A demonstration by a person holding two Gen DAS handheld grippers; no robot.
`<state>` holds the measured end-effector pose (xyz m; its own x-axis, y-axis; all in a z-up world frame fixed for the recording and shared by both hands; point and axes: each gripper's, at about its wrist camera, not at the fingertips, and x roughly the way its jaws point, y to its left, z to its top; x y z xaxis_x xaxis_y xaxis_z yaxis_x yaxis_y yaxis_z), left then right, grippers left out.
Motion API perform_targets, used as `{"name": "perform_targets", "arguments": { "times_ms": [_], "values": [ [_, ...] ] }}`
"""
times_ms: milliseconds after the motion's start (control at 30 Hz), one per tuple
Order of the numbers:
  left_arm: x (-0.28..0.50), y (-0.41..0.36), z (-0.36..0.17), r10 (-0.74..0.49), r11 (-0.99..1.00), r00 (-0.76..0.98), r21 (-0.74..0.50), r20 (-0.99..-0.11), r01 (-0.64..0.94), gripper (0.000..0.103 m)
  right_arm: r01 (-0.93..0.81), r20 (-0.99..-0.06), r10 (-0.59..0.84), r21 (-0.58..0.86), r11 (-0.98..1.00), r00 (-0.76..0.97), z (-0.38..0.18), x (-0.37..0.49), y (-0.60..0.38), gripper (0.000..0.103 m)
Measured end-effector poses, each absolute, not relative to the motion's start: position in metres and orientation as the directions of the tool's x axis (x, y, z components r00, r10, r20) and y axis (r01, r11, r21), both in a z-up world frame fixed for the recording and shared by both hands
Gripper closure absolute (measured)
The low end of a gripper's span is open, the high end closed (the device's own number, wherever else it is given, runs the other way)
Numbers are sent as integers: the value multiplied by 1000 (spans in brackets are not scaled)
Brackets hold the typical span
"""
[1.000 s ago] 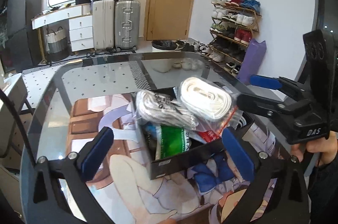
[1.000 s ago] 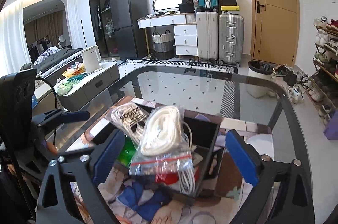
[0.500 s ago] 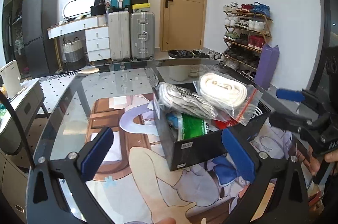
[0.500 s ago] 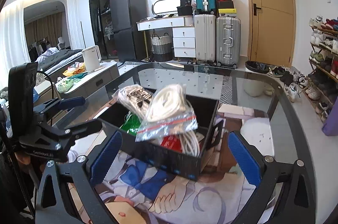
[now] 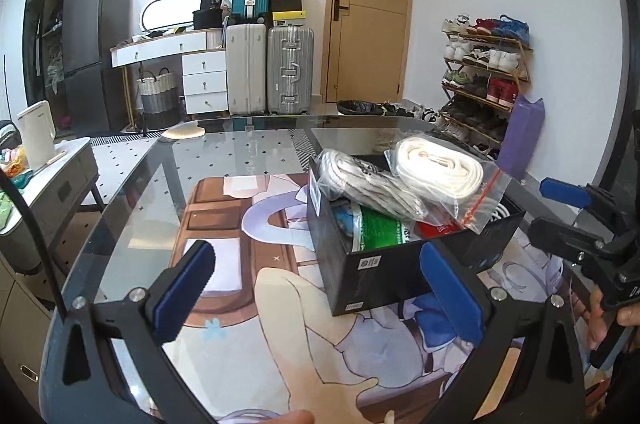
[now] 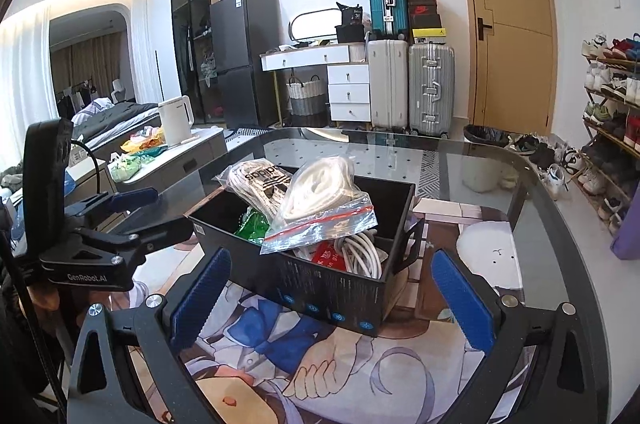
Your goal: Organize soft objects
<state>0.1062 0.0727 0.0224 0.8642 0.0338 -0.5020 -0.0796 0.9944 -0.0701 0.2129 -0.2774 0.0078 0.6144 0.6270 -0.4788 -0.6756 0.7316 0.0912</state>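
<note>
Two grippers — left point(image 5: 318, 290), right point(image 6: 330, 296) — fingers spread wide (nothing held), facing the black box point(image 6: 320, 288).

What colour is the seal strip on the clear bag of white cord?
Red, on the zip bag atop the black box; clearest in the right wrist view.

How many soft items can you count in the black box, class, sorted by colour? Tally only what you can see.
White: 3, the white rope bag, grey-white lace bag and loose white cord
Green: 1, the green packet
Red: 1, the red packet
Total: 5 visible in the black box; more may be hidden beneath.
</note>
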Motion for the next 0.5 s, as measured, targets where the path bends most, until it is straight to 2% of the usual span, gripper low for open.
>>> {"name": "perform_targets", "arguments": {
  "times_ms": [500],
  "values": [
    [100,67,24,35,997,881,-38,-471,-60,0,-672,-471,627,92,734,621,1,210,-282,1]
  ]
}}
